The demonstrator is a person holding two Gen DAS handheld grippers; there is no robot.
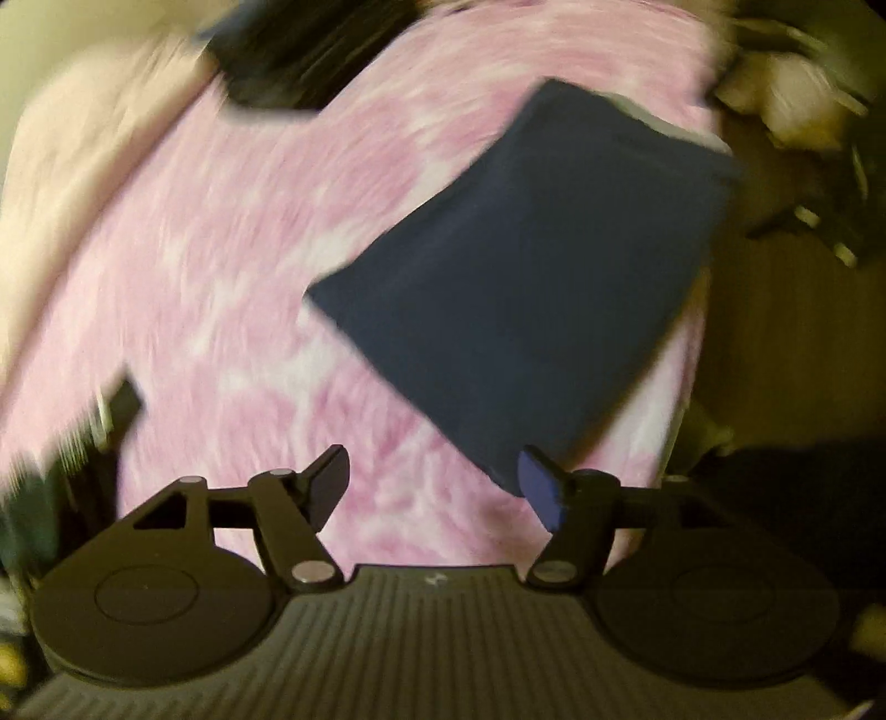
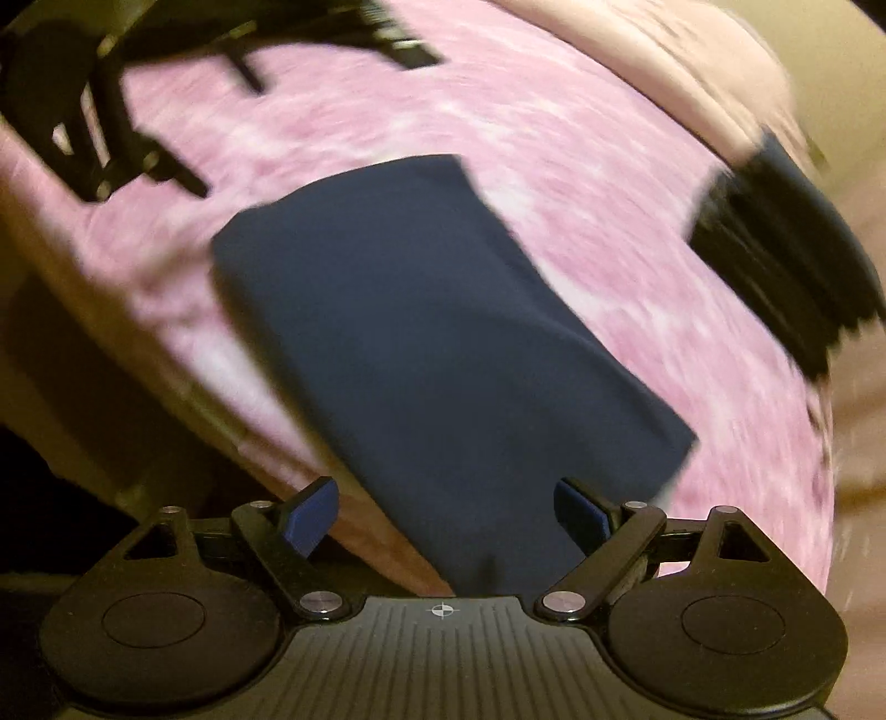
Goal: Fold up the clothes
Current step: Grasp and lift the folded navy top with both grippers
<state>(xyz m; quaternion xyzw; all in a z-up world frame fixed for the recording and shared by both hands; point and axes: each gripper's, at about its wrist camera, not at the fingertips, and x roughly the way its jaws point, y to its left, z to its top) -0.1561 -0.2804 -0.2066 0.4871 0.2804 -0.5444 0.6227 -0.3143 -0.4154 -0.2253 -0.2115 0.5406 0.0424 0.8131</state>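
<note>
A folded navy-blue garment [image 1: 520, 277] lies flat on a pink and white mottled bed cover [image 1: 249, 266]. In the left wrist view it sits ahead and to the right of my left gripper [image 1: 434, 487], which is open with nothing between its fingers. In the right wrist view the same navy garment [image 2: 421, 343] stretches from the middle down to my right gripper [image 2: 446, 512], whose fingers stand open on either side of its near end without closing on it. The left gripper [image 2: 111, 127] shows at the upper left of the right wrist view. Both views are motion-blurred.
A dark pleated item [image 1: 299, 50] lies at the far side of the bed cover, seen also as a dark pleated item [image 2: 786, 243] at the right. The bed edge [image 2: 166, 376] drops to a dark floor at the left. Cluttered objects [image 1: 803, 111] sit beyond the bed.
</note>
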